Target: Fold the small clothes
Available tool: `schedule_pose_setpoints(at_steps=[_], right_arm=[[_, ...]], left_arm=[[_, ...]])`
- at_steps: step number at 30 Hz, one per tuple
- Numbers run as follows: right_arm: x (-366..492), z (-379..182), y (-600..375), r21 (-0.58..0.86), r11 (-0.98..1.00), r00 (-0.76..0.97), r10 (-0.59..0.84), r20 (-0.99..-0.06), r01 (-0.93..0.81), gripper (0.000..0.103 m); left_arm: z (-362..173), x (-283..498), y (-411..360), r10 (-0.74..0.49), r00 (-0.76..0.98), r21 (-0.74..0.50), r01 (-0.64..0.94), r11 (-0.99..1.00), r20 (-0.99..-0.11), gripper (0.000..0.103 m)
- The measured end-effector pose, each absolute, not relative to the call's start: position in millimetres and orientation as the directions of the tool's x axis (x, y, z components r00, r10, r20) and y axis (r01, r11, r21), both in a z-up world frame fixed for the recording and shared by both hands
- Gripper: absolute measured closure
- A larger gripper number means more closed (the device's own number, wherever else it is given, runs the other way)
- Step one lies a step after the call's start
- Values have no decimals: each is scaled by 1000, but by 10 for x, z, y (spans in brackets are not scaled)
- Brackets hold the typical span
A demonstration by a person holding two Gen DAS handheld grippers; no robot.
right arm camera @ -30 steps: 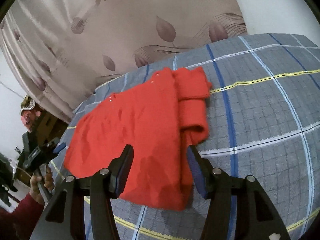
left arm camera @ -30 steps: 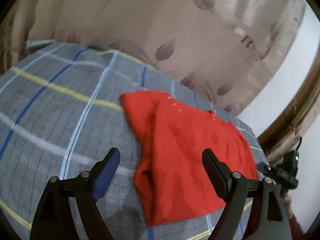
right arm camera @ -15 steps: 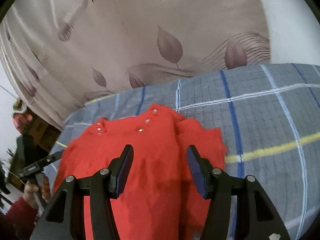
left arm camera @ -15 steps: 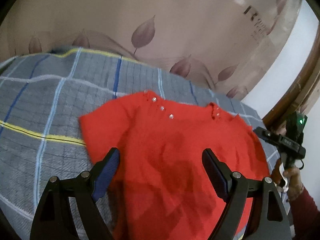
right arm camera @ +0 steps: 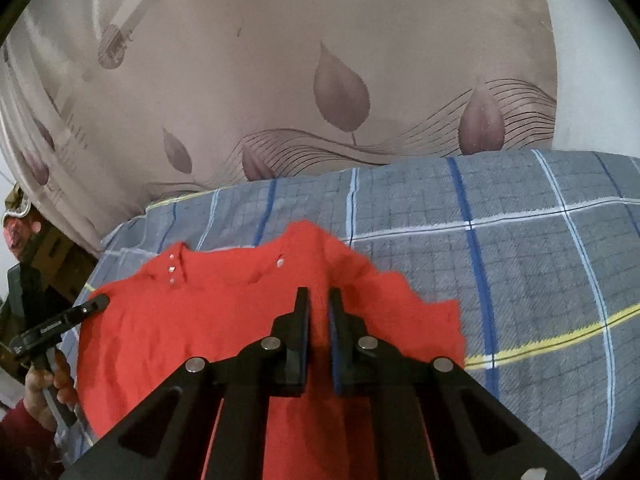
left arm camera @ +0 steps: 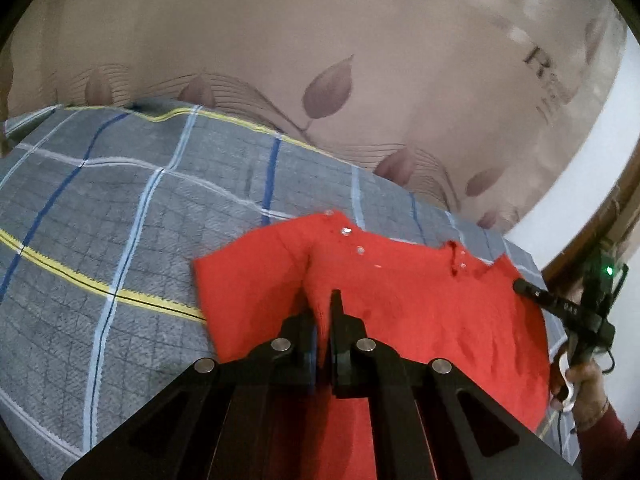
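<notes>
A small red shirt (left arm camera: 420, 312) with snap buttons at the neck lies on a grey plaid bed cover (left arm camera: 100, 240). My left gripper (left arm camera: 323, 308) is shut on a pinched ridge of its fabric near the left shoulder. In the right wrist view the red shirt (right arm camera: 192, 320) spreads to the left, and my right gripper (right arm camera: 318, 304) is shut on a ridge of fabric near the right shoulder. Each gripper shows in the other's view: the right gripper (left arm camera: 568, 312) at the shirt's right edge, the left gripper (right arm camera: 60, 324) at its left edge.
A beige curtain with leaf print (left arm camera: 320, 80) hangs behind the bed, also in the right wrist view (right arm camera: 320, 80). A white wall (left arm camera: 580, 180) and a wooden frame (left arm camera: 624, 200) stand at the right. The plaid cover (right arm camera: 520, 260) extends to the right.
Both grippers were open above the shirt and have closed on pinched fabric. The views shifted from the shirt's lower edge up toward the neckline.
</notes>
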State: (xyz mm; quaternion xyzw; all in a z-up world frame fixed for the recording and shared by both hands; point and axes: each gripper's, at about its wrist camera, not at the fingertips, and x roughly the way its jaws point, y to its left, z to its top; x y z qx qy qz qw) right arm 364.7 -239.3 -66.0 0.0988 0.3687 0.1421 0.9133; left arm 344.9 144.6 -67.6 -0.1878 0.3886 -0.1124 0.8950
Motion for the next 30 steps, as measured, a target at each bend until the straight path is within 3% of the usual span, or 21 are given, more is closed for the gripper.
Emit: schedule_pose_setpoints(at_steps=[3, 6, 8, 10, 13, 16, 23, 24, 27, 30], right_arm=[[3711, -820, -2405, 276, 948, 659, 311, -685, -160, 97], [3683, -846, -2511, 346, 927, 664, 352, -660, -147, 94], [3619, -781, -2610, 391, 911, 685, 370, -628, -133, 86], [3425, -649, -2722, 429, 895, 723, 379, -578, -127, 83], [3066, -508, -2747, 422, 890, 754, 396, -523, -174, 72], [2694, -552, -2641, 354, 908, 734, 397, -552, -225, 64], [2249, -914, -2272, 60, 967, 677, 217, -704, -247, 64], [2221, -972, -2274, 42, 970, 669, 197, -716, -241, 64], [2084, -1098, -2297, -12, 975, 665, 144, -733, -224, 69], [1998, -1108, -2268, -55, 973, 676, 114, -728, -224, 69]], left_arm=[[-816, 3507, 1460, -349, 645, -435, 28, 900, -680, 99], [-856, 3465, 1455, -331, 645, -419, 18, 908, -689, 92], [-813, 3421, 1484, -313, 655, -414, 1, 910, -688, 78], [-725, 3318, 1561, -305, 678, -433, -22, 901, -669, 50], [-540, 3011, 1701, -300, 746, -471, -21, 882, -594, 36], [-509, 2788, 1695, -335, 711, -458, 20, 889, -619, 36], [-801, 2320, 1497, -400, 596, -463, 52, 885, -696, 36], [-846, 2272, 1452, -393, 591, -450, 57, 891, -704, 38], [-863, 2128, 1367, -301, 624, -348, 50, 936, -721, 62], [-888, 2030, 1460, -307, 630, -385, 15, 923, -713, 73]])
